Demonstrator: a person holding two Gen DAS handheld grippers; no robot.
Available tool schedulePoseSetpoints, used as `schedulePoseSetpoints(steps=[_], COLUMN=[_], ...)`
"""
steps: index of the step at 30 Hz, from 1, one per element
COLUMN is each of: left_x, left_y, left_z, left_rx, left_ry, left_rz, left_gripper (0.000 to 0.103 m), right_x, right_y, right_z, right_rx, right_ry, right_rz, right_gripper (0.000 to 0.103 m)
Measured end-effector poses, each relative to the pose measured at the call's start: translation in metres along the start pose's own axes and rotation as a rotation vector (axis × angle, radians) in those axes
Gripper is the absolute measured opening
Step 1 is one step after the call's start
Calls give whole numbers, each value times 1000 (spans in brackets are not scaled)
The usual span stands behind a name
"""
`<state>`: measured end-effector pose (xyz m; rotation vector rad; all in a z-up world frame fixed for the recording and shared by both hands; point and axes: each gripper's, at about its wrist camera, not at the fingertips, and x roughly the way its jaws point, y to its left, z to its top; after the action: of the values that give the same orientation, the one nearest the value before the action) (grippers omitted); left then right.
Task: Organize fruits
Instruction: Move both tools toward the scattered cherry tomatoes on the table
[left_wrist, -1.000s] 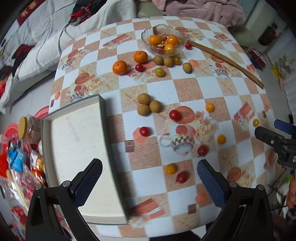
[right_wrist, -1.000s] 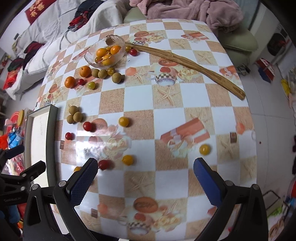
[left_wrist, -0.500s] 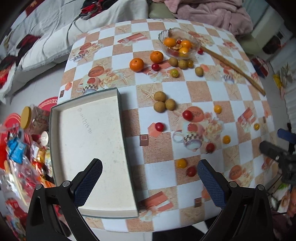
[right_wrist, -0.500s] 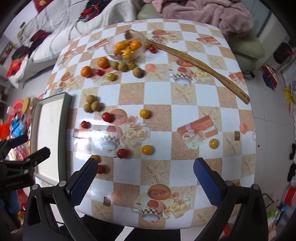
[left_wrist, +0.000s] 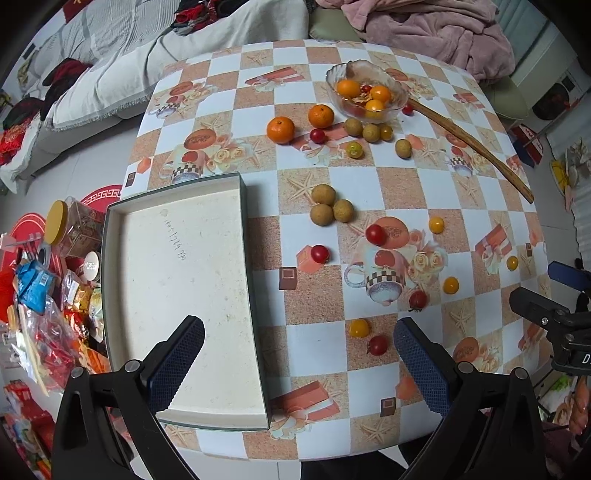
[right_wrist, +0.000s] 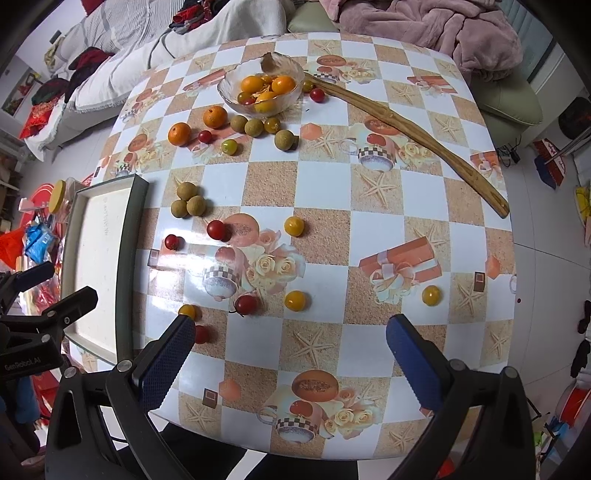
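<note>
Fruits lie scattered on a checkered table (left_wrist: 417, 184): two oranges (left_wrist: 280, 129), three brown longans (left_wrist: 327, 208), and several red (left_wrist: 375, 234) and yellow cherry tomatoes (left_wrist: 359, 328). A glass bowl (left_wrist: 367, 90) at the far side holds oranges. An empty white tray (left_wrist: 177, 288) sits at the table's left edge; it also shows in the right wrist view (right_wrist: 98, 266). My left gripper (left_wrist: 299, 363) is open and empty above the near edge. My right gripper (right_wrist: 290, 360) is open and empty above the near edge, to the right.
A long wooden stick (left_wrist: 476, 147) lies at the far right of the table. Snack packets and a jar (left_wrist: 62, 229) clutter the floor on the left. A sofa with blankets (left_wrist: 424, 26) stands behind the table.
Both grippers have pulled back and risen from the table, so more of the table and tray shows. Nothing on the table has moved. Both stay open.
</note>
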<state>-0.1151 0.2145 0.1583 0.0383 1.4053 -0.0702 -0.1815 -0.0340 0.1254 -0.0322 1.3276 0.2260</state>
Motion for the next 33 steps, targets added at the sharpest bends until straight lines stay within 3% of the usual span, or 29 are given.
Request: schedulePoseSetpoints(steps=[16, 33], left_x=[14, 86], left_y=[4, -32], left_z=[-5, 14], left_rx=[-11, 86], left_ry=[3, -7], left_rz=[-12, 23], left_gripper=[103, 103], right_x=[20, 85], right_y=[-6, -20], right_z=[-14, -32], right_rx=[24, 0], right_ry=[38, 99], right_rz=[1, -44], right_gripper=[103, 103])
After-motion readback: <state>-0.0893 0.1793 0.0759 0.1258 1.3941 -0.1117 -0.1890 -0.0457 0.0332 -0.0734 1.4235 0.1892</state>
